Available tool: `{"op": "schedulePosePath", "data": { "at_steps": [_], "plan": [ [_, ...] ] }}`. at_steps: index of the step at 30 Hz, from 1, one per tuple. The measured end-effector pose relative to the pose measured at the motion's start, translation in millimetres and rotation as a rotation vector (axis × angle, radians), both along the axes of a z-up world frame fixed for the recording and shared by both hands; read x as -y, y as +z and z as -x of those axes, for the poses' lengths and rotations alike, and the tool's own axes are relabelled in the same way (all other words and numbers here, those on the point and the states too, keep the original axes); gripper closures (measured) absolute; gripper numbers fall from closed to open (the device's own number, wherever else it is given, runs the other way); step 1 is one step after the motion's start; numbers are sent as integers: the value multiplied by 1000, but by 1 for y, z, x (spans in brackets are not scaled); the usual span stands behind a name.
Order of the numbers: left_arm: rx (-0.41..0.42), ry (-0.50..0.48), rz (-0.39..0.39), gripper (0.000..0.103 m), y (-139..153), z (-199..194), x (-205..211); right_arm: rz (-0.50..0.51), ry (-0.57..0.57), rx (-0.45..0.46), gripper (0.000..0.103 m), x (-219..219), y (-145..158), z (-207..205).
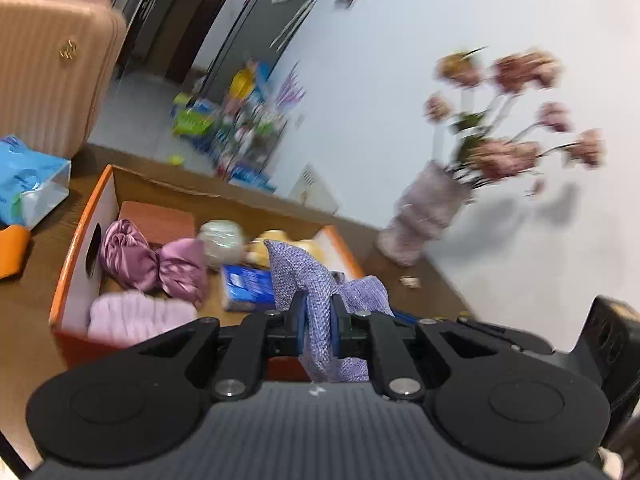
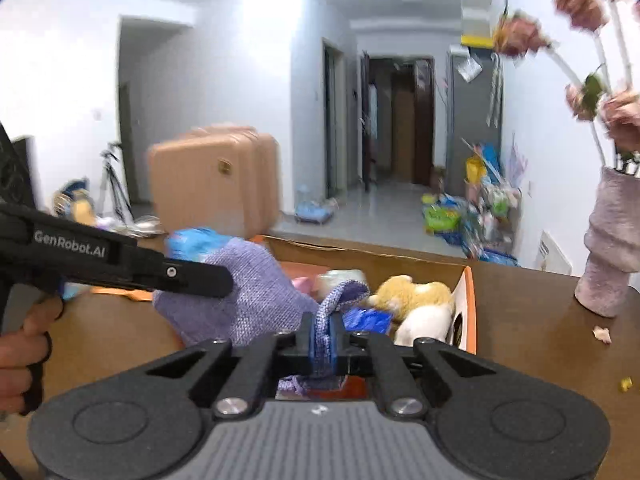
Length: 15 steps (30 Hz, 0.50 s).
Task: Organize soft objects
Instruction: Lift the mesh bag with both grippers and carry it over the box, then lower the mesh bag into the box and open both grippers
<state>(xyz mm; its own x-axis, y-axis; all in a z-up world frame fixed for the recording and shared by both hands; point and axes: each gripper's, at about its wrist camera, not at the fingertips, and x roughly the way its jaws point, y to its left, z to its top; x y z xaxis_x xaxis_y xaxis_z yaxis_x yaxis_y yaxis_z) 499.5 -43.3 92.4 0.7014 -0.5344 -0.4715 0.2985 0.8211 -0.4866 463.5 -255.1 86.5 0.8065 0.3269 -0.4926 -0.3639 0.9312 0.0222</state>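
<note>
Left wrist view shows my left fingers (image 1: 318, 312) clamped on a fold of the lilac knitted cloth (image 1: 308, 276), which stands up in a peak between them and hangs down behind the pads. In the right wrist view my right fingers (image 2: 326, 330) are pinched tight on another edge of the same cloth, so it is held in the air between my two grippers, just above the near end of the orange cardboard box (image 1: 86, 220) on the brown desk (image 1: 28, 316). I judge this to be the carrying or folding step: the cloth is gathered and about to go in with the others. The next move calls for lowering both hands together over a free spot, probably near the blue packet (image 1: 248, 284), then easing both grips off so the cloth drops in without dragging out its neighbours. The cloth looks loose-woven, limp and slightly bunched, likely to snag on the pads. Already in the box lie a mauve satin bundle (image 1: 152, 260), a pale pink ribbed roll (image 1: 136, 316) and a yellow plush toy (image 2: 416, 300). A vase of pink flowers (image 1: 424, 212) stands close on the right, easy to knock.
</note>
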Motion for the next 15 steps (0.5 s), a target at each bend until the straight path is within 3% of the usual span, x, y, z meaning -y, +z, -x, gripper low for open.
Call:
{"op": "schedulePosePath", "data": {
  "at_steps": [5,9,12,15],
  "plan": [
    [-141,54,-185,91,-41,-58,18,35,-47,-188,96,-16,-42,-78],
    [-121,68,-326,88,-60,-61,26,83,-46,-292,94,-30,-69,-99],
    [-105,46,-337,85,-61,-57,25,64,-66,-301,90,-32,-73,-102],
    [-115,34,-335,68,-57,-54,23,65,-70,-294,86,-30,-72,-99]
  ]
}}
